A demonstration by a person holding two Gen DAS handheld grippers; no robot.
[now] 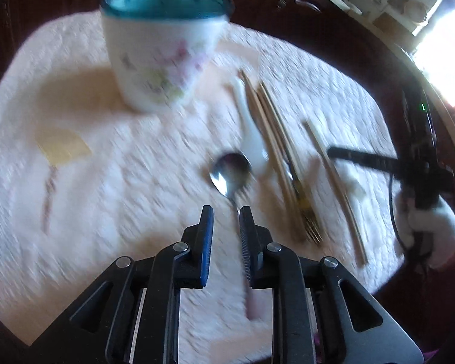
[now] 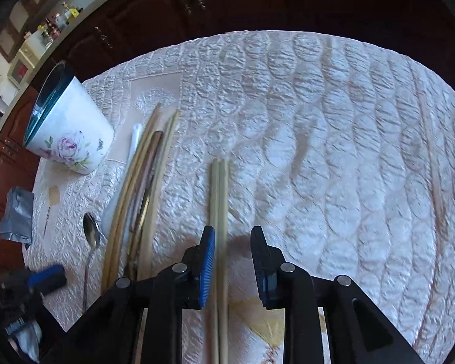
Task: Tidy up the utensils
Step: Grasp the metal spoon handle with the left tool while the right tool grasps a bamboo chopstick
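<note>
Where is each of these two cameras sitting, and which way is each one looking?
Left wrist view: it sits on the left hand-held gripper, looking steeply down along its open fingers at a metal spoon on the white quilted cloth; a white-gloved hand shows at right.
Right wrist view: it sits on the right hand-held gripper, looking down at a pair of chopsticks lying between its open fingers.
Both views share the spoon, the chopsticks, the bundled utensils and the floral cup.

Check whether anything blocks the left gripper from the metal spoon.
Nothing visible does. The spoon lies on the cloth, its handle running between the open jaws of the left gripper; white spoon lies just beyond its bowl.
</note>
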